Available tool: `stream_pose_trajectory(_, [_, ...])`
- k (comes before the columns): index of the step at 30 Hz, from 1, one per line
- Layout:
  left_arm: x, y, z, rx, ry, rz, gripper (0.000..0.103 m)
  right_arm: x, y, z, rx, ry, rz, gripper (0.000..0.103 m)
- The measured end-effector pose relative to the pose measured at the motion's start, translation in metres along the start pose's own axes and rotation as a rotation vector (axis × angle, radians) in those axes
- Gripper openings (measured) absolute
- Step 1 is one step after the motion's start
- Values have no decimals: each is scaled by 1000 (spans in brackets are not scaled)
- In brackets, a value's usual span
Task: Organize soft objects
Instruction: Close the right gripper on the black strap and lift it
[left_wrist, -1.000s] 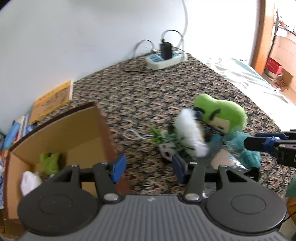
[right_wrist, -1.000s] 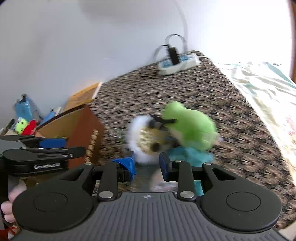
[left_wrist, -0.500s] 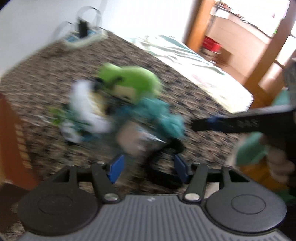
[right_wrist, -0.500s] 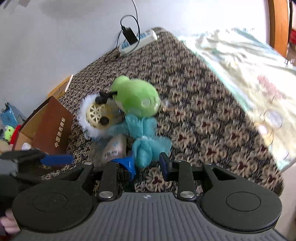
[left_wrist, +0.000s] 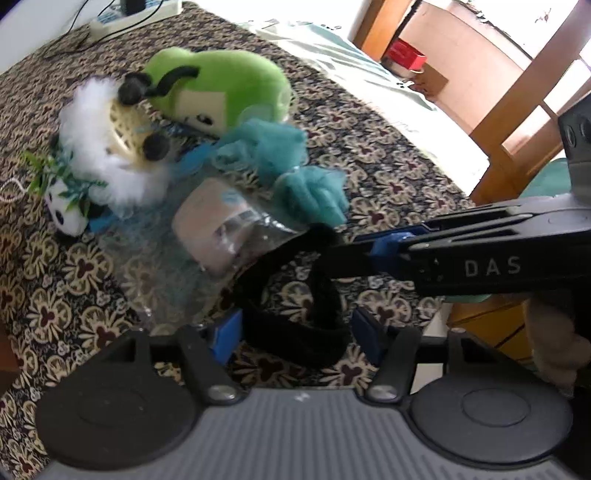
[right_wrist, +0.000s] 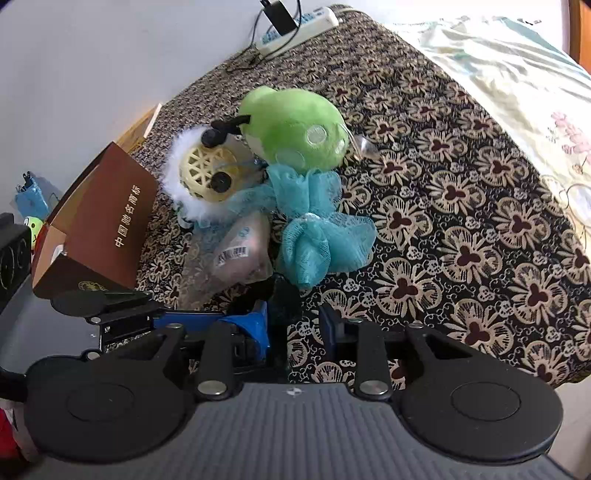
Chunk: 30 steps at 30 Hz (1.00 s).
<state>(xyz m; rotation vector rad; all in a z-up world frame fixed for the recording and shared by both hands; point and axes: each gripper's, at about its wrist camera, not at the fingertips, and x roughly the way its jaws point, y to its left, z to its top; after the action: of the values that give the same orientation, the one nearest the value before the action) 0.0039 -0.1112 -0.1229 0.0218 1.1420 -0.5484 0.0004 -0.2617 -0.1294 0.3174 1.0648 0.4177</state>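
**Asker:** How do your jaws stand?

**Me:** My left jaws (left_wrist: 295, 338) are wide and opening. The black fabric band (left_wrist: 291, 334) lies flat on the flower-patterned cloth (left_wrist: 388, 173) between them, and I see no squeeze on it. My right jaws (right_wrist: 293, 325) are narrow. The far side of the band's loop runs up between them, close against the left pad, and cloth shows between the band and the right pad, so they do not clamp it.

**Asker:** Where do the two tools meet?

**Me:** In the left view my right tool comes in from the right, and its tip sits at the far edge of the loop. My left jaws straddle the near edge.

**Asker:** And the other soft things?

**Me:** They are heaped just beyond the band. A clear packet (left_wrist: 221, 232) with something pale pink inside touches the loop's far left side. A teal mesh sponge (left_wrist: 295, 173) lies just behind the packet. The green plush (left_wrist: 221, 88) is farthest, leaning on a white fluffy toy with a cream lattice face (left_wrist: 107, 147) to its left. A small panda with green leaves (left_wrist: 62, 210) sits at the left end.

**Asker:** The box?

**Me:** The brown cardboard box (right_wrist: 107, 221) stands left of the heap, open at the top. Something green and something white show inside, too small for me to name.
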Motion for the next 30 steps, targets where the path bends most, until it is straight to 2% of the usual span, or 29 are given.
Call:
stream_pose_trajectory(10, [2, 3, 0, 9, -24, 8, 63, 21, 9, 5, 0, 20, 18, 13])
stream_pose_trajectory(14, [-3, 7, -4, 5, -40, 5, 35, 21, 14, 3, -9, 9, 40, 7])
stream_pose_trajectory(16, [-4, 9, -5, 0, -42, -7, 27, 17, 17, -1, -37, -6, 38, 6])
stream_pose_trajectory(18, [-7, 9, -7, 6, -47, -22, 13, 13, 20, -4, -57, -20, 37, 4])
stream_pose_trajectory(20, [-11, 7, -9, 25, -54, -50, 6, 7, 22, -7, -64, -36, 42, 3])
stream_pose_trajectory(24, [-26, 1, -15, 86, -103, -63, 4, -4, 31, -12, -79, -68, 47, 1])
stream_pose_trajectory(30, [-59, 2, -17, 122, -184, -84, 4, -20, 55, -14, -122, -127, 34, 0])
